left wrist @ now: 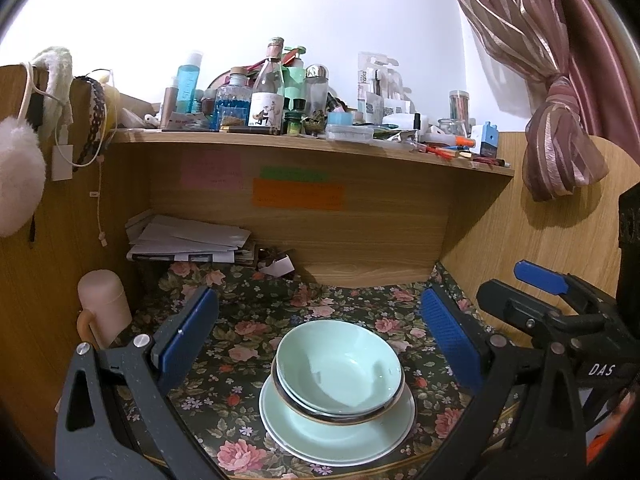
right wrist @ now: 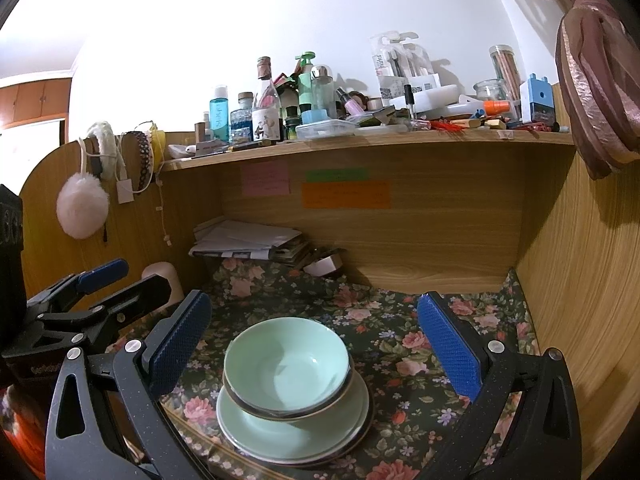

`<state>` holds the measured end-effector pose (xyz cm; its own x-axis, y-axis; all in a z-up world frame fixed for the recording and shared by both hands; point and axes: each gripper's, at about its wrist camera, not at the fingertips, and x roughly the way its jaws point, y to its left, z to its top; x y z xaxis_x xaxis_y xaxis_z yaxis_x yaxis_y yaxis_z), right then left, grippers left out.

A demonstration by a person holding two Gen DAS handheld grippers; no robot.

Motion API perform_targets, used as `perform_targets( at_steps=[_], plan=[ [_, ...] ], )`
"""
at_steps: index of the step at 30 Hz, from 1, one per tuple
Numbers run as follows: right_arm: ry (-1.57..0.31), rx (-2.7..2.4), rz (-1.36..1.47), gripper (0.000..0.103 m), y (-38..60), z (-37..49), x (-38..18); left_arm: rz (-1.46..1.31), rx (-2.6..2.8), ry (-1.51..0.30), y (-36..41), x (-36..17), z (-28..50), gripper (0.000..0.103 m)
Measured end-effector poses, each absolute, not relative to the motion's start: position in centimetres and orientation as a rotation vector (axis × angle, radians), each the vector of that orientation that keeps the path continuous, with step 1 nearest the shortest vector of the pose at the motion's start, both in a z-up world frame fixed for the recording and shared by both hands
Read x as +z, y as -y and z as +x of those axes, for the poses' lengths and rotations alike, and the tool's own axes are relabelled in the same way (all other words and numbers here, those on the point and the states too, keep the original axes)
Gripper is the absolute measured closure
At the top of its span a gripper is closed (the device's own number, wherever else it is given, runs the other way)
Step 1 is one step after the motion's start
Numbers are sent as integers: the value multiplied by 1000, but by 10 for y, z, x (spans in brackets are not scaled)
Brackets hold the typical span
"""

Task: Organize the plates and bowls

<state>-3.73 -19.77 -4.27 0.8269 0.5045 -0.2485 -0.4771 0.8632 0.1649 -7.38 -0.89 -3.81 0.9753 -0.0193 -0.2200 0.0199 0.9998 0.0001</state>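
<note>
Floral-clothed tabletop [left wrist: 248, 320] at lower centre holds nested green bowls [left wrist: 340, 376] on stacked plates [left wrist: 320, 436]; both grippers, left gripper [left wrist: 320, 344] and right gripper [right wrist: 316, 344], fingers spread and empty, should withdraw straight, avoiding the rims.

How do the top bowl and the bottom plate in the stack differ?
The top bowl is deep with steep walls; the plate is flat and shallow. The bowl's rim has a dark, gold-looking edge; the plate's rim looks plain and pale. The bowl sits nested on top, the plate lies on the floral cloth and is wider. Both are pale green, empty and upright. Both grippers, left and right, are open, touching neither.
</note>
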Motion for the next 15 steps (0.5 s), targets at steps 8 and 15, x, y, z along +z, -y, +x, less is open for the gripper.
perform_targets(
  at_steps=[8, 15],
  plan=[
    [-292, 505, 99, 0, 197, -36, -43, 6, -30, -230, 9, -39, -71, 0],
    [-307, 490, 110, 0, 196, -33, -45, 5, -32, -233, 11, -42, -67, 0]
  ],
)
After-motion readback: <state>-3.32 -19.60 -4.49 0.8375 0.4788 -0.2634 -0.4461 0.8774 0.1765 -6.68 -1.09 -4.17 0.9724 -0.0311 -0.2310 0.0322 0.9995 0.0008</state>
